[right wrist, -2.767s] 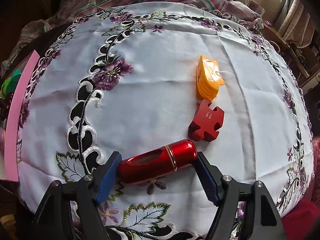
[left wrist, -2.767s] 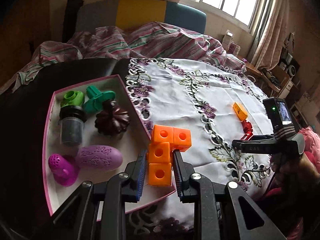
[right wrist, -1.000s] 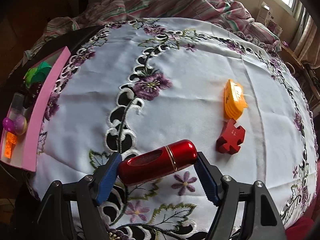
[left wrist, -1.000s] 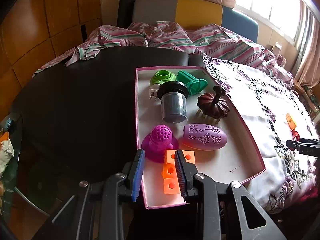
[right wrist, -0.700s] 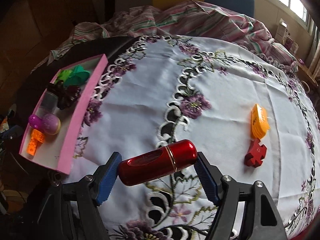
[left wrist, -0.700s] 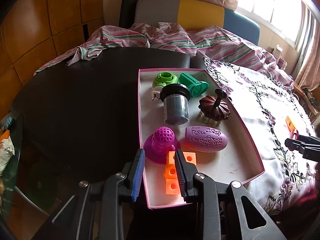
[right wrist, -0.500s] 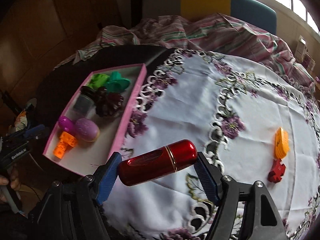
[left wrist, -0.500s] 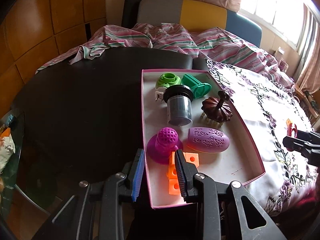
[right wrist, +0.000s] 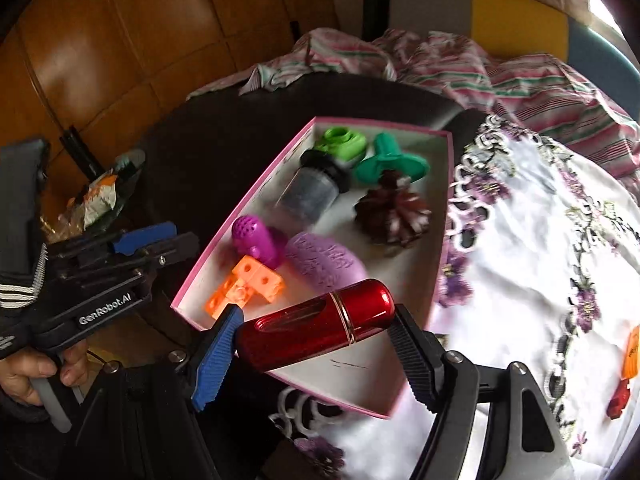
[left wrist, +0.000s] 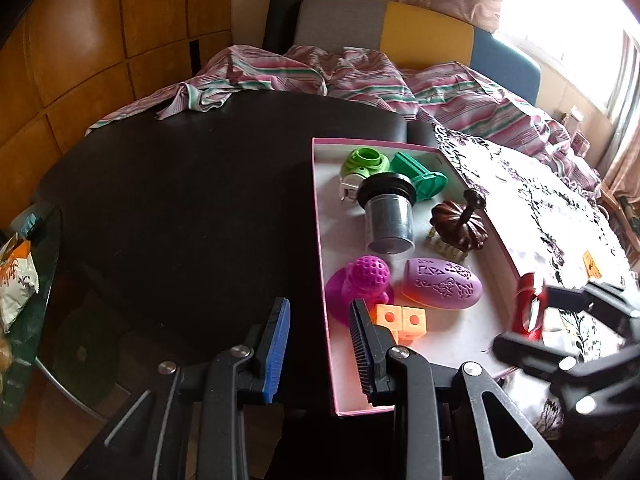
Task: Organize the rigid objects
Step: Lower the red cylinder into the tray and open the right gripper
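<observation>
Over the near corner of the pink-rimmed tray (right wrist: 447,184), the right gripper (right wrist: 312,334) carries a red metallic cylinder (right wrist: 316,330), clamped endwise between its pads and lying crosswise above the tray's bare near floor. I judge the step in hand to be delivery of this piece into the tray; the next move calls for lowering it onto that bare patch and then opening the jaws. Space is tight farther in: the orange block cluster (right wrist: 244,282) and the purple oval piece (right wrist: 326,266) lie just beyond, so the cylinder should come down short of them and inside the near rim. The left gripper (left wrist: 318,346) hangs at the tray's left edge, its jaws nearly closed and holding nothing, one finger beside the orange blocks. An orange piece (right wrist: 632,350) and a red piece (right wrist: 618,400) lie on the embroidered cloth (right wrist: 540,240), well apart from the tray, not yet collected.
</observation>
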Motion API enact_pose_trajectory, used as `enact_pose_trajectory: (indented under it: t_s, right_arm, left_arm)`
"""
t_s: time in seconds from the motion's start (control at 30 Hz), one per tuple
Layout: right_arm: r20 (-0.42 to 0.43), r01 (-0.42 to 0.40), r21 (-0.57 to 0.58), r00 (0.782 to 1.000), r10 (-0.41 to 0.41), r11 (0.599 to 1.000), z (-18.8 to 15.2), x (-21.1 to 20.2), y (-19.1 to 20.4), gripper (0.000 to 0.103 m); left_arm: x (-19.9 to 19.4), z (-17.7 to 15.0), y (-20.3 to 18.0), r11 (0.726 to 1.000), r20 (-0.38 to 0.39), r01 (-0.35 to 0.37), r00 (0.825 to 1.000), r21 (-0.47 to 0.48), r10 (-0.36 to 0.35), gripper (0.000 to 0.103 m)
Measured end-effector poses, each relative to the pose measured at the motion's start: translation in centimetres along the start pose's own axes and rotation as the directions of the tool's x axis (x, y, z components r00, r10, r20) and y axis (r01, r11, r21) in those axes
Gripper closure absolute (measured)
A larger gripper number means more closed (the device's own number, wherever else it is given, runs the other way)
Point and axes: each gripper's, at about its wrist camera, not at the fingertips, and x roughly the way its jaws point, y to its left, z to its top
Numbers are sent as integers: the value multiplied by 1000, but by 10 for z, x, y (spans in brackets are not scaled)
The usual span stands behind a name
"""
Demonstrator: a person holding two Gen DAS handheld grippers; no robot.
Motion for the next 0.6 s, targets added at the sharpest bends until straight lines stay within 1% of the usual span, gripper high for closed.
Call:
enact_pose_trajectory:
  t_s: [0.23, 0.3, 0.33, 0.47, 0.6]
  right_arm:
    - [-67, 45, -2, 997, -45, 999, -6, 43, 14, 27]
    - [-80, 41, 0, 996, -41, 999, -9, 50, 17, 27]
    - [-66, 50, -4, 997, -50, 999, -9, 49, 19, 27]
    - [-66, 51, -8, 996, -51, 999, -9, 49, 20, 27]
    - [-69, 31, 7, 997, -31, 999, -8, 47, 19, 27]
  left_arm:
    - [0, -1, 6, 1000, 6, -9, 1000, -11, 9, 72]
    - [0, -1, 8, 1000, 8, -12, 1000, -14, 12, 72]
    - [0, -1, 9, 1000, 9, -14, 1000, -18, 14, 72]
    - [-1, -1, 11, 1000, 11, -18, 1000, -23, 19, 72]
    - [-2, -1, 11, 999, 15, -22, 1000, -25, 23, 72]
